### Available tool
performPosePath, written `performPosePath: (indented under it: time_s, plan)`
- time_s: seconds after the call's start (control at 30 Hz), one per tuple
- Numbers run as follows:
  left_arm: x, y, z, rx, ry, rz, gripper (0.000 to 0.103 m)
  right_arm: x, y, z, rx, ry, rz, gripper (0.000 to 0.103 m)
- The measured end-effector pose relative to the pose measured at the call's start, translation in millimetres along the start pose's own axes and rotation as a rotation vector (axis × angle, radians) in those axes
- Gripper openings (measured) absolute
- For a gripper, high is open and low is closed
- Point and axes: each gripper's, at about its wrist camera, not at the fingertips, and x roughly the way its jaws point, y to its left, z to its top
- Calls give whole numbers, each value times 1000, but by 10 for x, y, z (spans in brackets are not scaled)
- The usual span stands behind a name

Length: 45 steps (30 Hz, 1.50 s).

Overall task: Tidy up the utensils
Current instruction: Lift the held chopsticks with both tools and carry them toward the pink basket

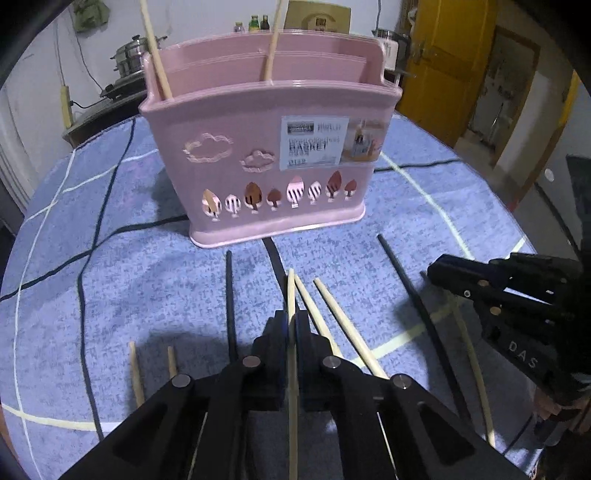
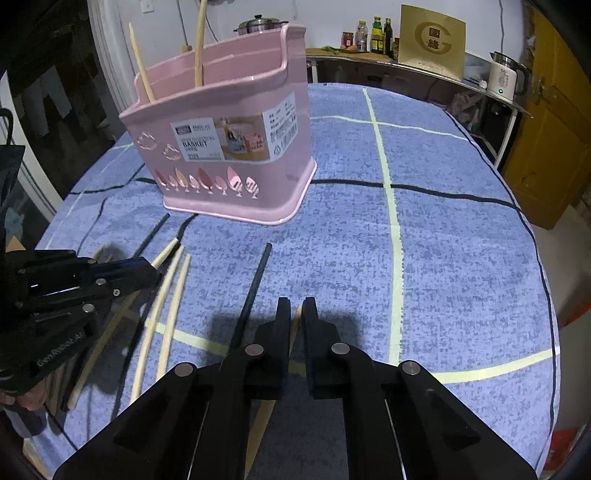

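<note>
A pink utensil basket (image 1: 273, 155) stands on the blue checked cloth and shows in the right wrist view (image 2: 229, 147) too. Two wooden chopsticks (image 1: 157, 55) stand in it. My left gripper (image 1: 291, 321) is shut on a wooden chopstick (image 1: 291, 295) that points toward the basket. Several wooden (image 1: 332, 314) and black chopsticks (image 1: 231, 302) lie on the cloth around it. My right gripper (image 2: 296, 314) is nearly closed around a wooden chopstick (image 2: 295, 321) lying on the cloth, with small gaps at each side. A black chopstick (image 2: 255, 284) lies to its left.
The round table's cloth (image 2: 424, 240) stretches to the right of the basket. A counter with bottles (image 2: 375, 33), a kettle (image 2: 504, 75) and pots stands behind. A yellow door (image 1: 443, 55) is at the right.
</note>
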Motion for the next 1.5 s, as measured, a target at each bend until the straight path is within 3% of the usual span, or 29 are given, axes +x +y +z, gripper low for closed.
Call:
performPosePath:
  time_s: [0.73,0.97,1.5]
  plan:
    - [-1496,91,239,10,-327,-96,4,-1184,272,359,-45,-275,75,3]
    - [-1698,96,215,5,-358,-99,4,-1410,356,360,-67,-335,84,3]
    - [-1943,132,184,-10,-404,-146,4,-1519,408,328,-83,-358,89,3]
